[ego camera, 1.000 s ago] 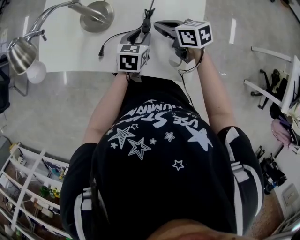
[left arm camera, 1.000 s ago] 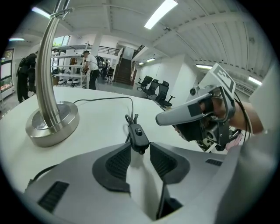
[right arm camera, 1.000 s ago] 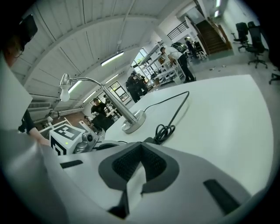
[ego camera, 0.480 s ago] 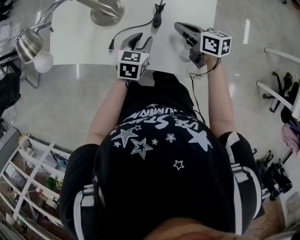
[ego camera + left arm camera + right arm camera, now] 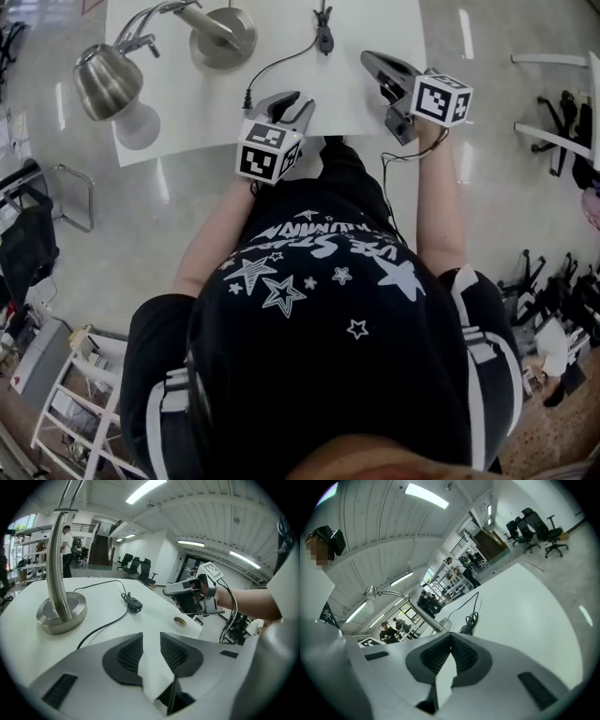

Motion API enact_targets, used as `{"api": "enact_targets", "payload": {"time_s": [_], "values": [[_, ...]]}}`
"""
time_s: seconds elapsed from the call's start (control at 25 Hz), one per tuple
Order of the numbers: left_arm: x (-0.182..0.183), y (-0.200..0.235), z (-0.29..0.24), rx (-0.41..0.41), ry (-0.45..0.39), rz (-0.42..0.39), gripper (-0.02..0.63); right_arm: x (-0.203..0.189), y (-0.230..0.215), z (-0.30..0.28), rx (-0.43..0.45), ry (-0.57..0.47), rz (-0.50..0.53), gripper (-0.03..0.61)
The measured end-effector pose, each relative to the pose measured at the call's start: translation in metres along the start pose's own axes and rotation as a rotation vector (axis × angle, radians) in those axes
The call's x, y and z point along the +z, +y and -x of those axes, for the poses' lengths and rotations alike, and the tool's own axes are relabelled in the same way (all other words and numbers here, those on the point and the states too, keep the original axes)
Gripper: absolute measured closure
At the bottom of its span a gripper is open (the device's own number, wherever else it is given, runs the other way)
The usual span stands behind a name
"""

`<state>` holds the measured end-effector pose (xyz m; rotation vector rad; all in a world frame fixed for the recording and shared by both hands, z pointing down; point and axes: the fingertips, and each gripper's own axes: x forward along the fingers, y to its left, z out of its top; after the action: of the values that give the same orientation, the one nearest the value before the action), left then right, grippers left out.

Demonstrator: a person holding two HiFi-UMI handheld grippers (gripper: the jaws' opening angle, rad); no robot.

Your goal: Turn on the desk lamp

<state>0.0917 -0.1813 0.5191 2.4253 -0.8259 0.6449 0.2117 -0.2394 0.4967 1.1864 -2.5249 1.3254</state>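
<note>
White bench (image 5: 342, 84) fills the top of the head view, with pale glossy floor (image 5: 141, 234) around it. On it stands the desk lamp, and its round metal base (image 5: 223, 37) serves as the landmark. From the base the curved arm bends away to the left, ending in the lamp head (image 5: 106, 80) and a pale bulb (image 5: 138, 127) by the bench's edge. Right of the base a black cord (image 5: 281, 64) lies on the bench, carrying an inline switch (image 5: 323, 39). Its plug (image 5: 247, 98) lies loose, nearer the person than the base. The left gripper (image 5: 295, 101) sits right of the base and nearer the person, close to the plug. Its fingers stand apart with only bare bench between them. The right gripper (image 5: 367, 58) is farther right of the base, beyond the switch. Its fingers meet at the tips and hold nothing. Neither gripper touches the lamp, the cord or the switch.
</note>
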Motion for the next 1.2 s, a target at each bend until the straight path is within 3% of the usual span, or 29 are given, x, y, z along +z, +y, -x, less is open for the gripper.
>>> {"api": "enact_targets", "payload": {"time_s": [0.2, 0.6, 0.72, 0.88, 1.04, 1.2], "values": [[-0.012, -0.006, 0.031, -0.128, -0.013, -0.051, 0.483, -0.016, 0.037, 0.0, -0.07, -0.073, 0.009, 0.572], [-0.03, -0.002, 0.095, -0.249, -0.041, -0.15, 0.485, -0.075, 0.097, 0.021, -0.207, -0.233, -0.013, 0.572], [-0.037, 0.008, 0.119, -0.257, -0.053, -0.161, 0.485, -0.103, 0.121, 0.019, -0.227, -0.242, -0.031, 0.572], [-0.036, 0.017, 0.145, -0.236, -0.101, -0.142, 0.546, -0.124, 0.145, 0.023, -0.25, -0.251, -0.033, 0.572], [-0.033, 0.022, 0.158, -0.223, -0.13, -0.153, 0.592, -0.129, 0.166, 0.032, -0.26, -0.283, -0.001, 0.572], [-0.037, 0.018, 0.165, -0.212, -0.134, -0.135, 0.597, -0.143, 0.181, 0.038, -0.261, -0.257, 0.062, 0.572]]}}
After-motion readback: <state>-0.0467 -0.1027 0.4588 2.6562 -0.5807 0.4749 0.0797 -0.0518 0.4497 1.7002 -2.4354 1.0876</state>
